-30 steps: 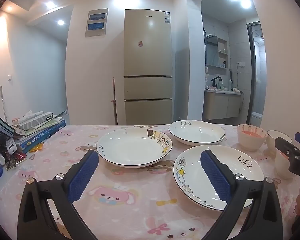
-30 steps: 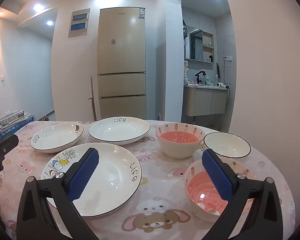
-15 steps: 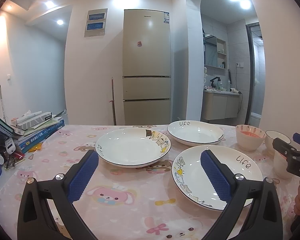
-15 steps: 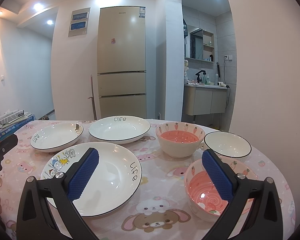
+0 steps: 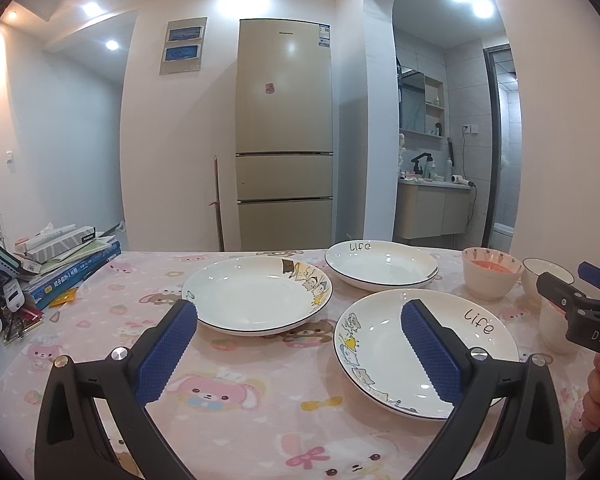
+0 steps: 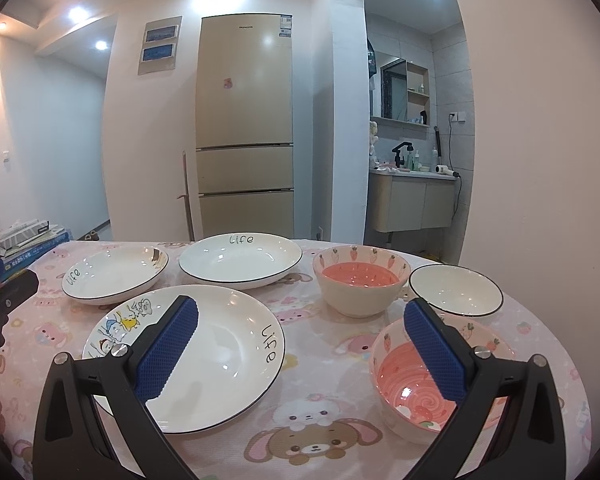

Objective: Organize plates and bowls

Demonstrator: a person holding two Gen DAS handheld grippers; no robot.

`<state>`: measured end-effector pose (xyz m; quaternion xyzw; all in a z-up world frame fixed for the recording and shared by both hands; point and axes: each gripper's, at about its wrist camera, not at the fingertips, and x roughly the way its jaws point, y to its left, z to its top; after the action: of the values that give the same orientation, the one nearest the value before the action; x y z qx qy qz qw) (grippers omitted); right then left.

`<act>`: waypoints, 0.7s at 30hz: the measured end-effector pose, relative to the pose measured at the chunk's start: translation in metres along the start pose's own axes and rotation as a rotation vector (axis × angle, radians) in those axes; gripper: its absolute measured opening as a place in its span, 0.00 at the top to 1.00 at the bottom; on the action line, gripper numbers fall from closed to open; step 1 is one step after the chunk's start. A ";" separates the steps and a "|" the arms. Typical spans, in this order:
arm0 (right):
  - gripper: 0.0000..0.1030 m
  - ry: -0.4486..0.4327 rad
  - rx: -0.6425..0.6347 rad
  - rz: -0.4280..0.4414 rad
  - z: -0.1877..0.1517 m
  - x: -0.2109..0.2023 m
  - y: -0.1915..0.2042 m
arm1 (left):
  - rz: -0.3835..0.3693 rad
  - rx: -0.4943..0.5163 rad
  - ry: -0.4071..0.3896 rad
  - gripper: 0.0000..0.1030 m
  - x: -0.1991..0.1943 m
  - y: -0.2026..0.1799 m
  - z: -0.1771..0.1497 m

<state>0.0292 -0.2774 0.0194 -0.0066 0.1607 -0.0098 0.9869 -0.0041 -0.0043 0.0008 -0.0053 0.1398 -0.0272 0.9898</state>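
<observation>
a: scanning l to r: books (image 5: 66, 270) at far left, then left gripper (image 5: 300, 354) w/ jaws spread wide, holding nothing, above the tablecloth (image 5: 236, 396).

b: plates?

a: three, all apart: cartoon plate (image 5: 256, 294), back "life" plate (image 5: 380, 264), near plate (image 6: 204, 356). right gripper (image 6: 300, 354) gaping too, empty, between near plate & swirl bowl (image 6: 412, 396). carrot bowl (image 6: 358, 280) & white bowl (image 6: 456, 290) behind.

b: risks?

a: prob glazed rims slipping from the pads; stacking off-centre could chip or tip. swirl bowl looks near the table edge, a nudge might send it off.

The right tongs (image 5: 580, 300) hide most of a bowl (image 5: 556, 328) behind them.
</observation>
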 end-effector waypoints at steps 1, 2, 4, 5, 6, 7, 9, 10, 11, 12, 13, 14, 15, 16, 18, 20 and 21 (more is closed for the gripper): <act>0.02 0.001 -0.001 -0.003 0.000 0.000 0.000 | 0.000 0.000 0.000 0.00 0.000 0.000 0.000; 0.02 0.000 -0.002 -0.003 0.001 0.000 0.000 | -0.001 0.000 0.000 0.00 0.000 0.000 0.000; 0.03 -0.003 -0.006 0.002 0.001 -0.001 0.001 | -0.007 0.001 0.000 0.00 0.000 0.000 0.000; 0.03 -0.003 -0.007 0.005 0.001 -0.001 0.000 | -0.012 0.003 0.000 0.00 -0.001 0.000 0.000; 0.03 -0.002 -0.007 0.007 0.001 0.000 0.000 | -0.015 0.004 -0.001 0.00 -0.001 -0.001 0.000; 0.03 -0.001 -0.008 0.009 0.001 0.000 0.000 | -0.014 0.006 -0.001 0.00 -0.001 -0.001 0.000; 0.03 0.004 -0.010 0.019 0.001 0.000 -0.001 | -0.012 0.002 -0.001 0.00 -0.001 -0.001 0.000; 0.04 0.008 -0.014 0.024 0.001 0.000 0.000 | -0.012 0.001 -0.001 0.00 -0.001 -0.001 0.000; 0.05 0.009 -0.017 0.024 0.001 0.000 0.001 | -0.012 0.003 -0.001 0.00 -0.002 -0.001 0.000; 0.05 0.007 -0.019 0.022 0.001 0.000 0.002 | -0.012 0.003 -0.001 0.00 -0.002 0.000 0.000; 0.06 0.007 -0.019 0.025 0.001 0.000 0.002 | -0.012 0.001 0.000 0.00 -0.001 0.000 0.000; 0.06 0.009 -0.018 0.025 0.002 0.000 0.002 | -0.011 0.002 -0.001 0.00 -0.001 -0.001 0.000; 0.06 0.011 -0.017 0.025 0.002 0.000 0.001 | -0.012 0.002 -0.001 0.00 -0.001 0.000 0.000; 0.06 0.012 -0.017 0.025 0.002 0.000 0.001 | -0.012 0.002 -0.001 0.00 -0.001 0.000 0.000; 0.06 0.012 -0.017 0.026 0.003 0.000 0.001 | -0.012 0.002 -0.001 0.00 -0.001 0.000 0.000; 0.06 0.019 -0.017 0.029 0.002 0.001 0.001 | -0.012 0.002 -0.001 0.00 -0.001 0.000 0.000; 0.06 0.022 -0.018 0.030 0.003 0.001 0.001 | -0.012 0.002 -0.001 0.00 -0.002 0.000 0.000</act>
<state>0.0314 -0.2763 0.0213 -0.0127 0.1716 0.0065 0.9851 -0.0056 -0.0046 0.0011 -0.0050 0.1393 -0.0334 0.9897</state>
